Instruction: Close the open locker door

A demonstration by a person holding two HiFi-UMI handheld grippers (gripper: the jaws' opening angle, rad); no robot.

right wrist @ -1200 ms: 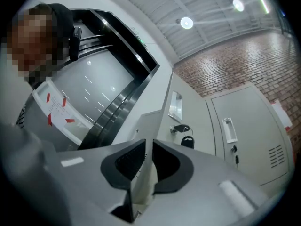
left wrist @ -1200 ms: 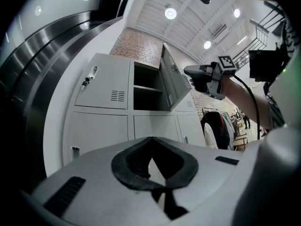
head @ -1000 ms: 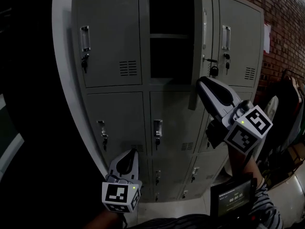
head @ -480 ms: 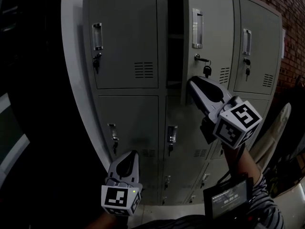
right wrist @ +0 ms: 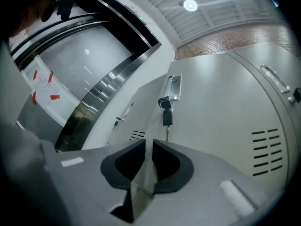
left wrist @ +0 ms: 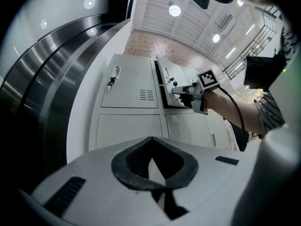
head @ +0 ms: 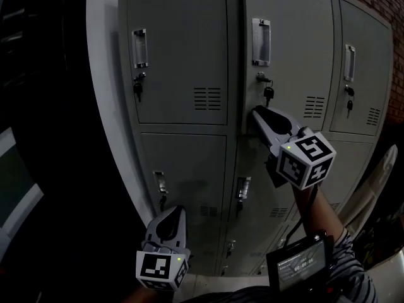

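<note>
The grey upper middle locker door (head: 287, 62) stands almost flush with its frame, only a thin dark slit left along its left edge. My right gripper (head: 255, 113) is shut with nothing in it, its tip against the door's lower left corner, below the key (head: 268, 94) that hangs in the lock. The right gripper view looks along the door (right wrist: 225, 102) past the key (right wrist: 166, 113) and the recessed handle (right wrist: 174, 87). My left gripper (head: 170, 214) hangs low in front of the lower lockers, shut and empty. From the left gripper view, the door (left wrist: 165, 81) looks slightly ajar.
Neighbouring locker doors (head: 180, 55) are shut, some with keys in their locks. A brick wall (head: 394, 5) rises at the right. A dark curved wall (head: 50, 106) stands to the left. A small screen (head: 300, 267) sits on the person's right forearm.
The door has swung from wide open to almost shut, with my right gripper following it leftward and inward. The head view has shifted, so the lockers sit further right. The left gripper stayed low.
</note>
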